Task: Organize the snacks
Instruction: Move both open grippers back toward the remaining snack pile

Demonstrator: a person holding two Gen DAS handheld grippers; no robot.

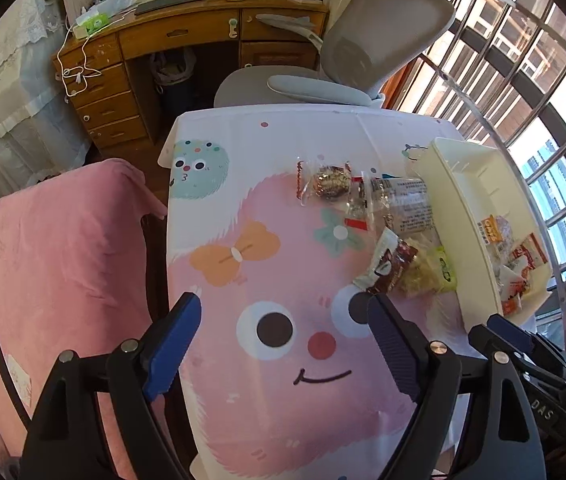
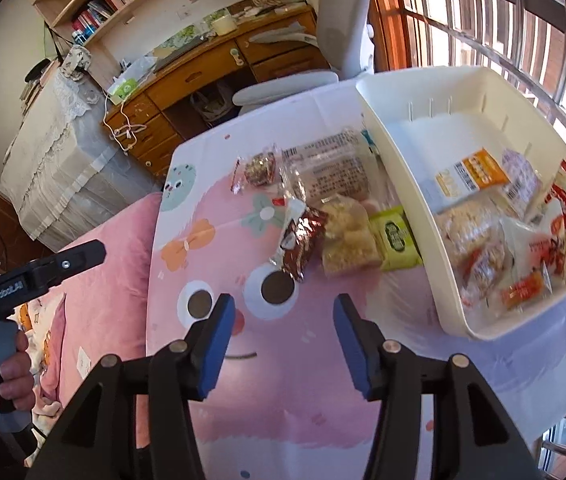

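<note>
Blue-padded and nearest the lens, the left claw (image 1: 283, 316) hangs spread wide over the table (image 1: 283, 400), nothing between its fingers; the right claw (image 2: 283, 312) is likewise parted and empty above the cartoon tablecloth. Only the right wrist view shows the hand (image 2: 11, 376) gripping the other tool's handle at its left edge, and the bookshelf (image 2: 115, 4) over the wooden desk. Only the left wrist view shows the grey chair's (image 1: 383, 36) full backrest.

One cream bin (image 2: 411, 184) sits at the table's right edge, its long axis running away from the camera, several wrapped snacks piled in its near end. Just left of it lie five loose packets in a line running the same way: clear printed bag (image 2: 331, 176), pale cracker pack (image 2: 347, 236), brown wrapper (image 2: 303, 240), green packet (image 2: 397, 236), small nut cake (image 2: 259, 168) farthest.
</note>
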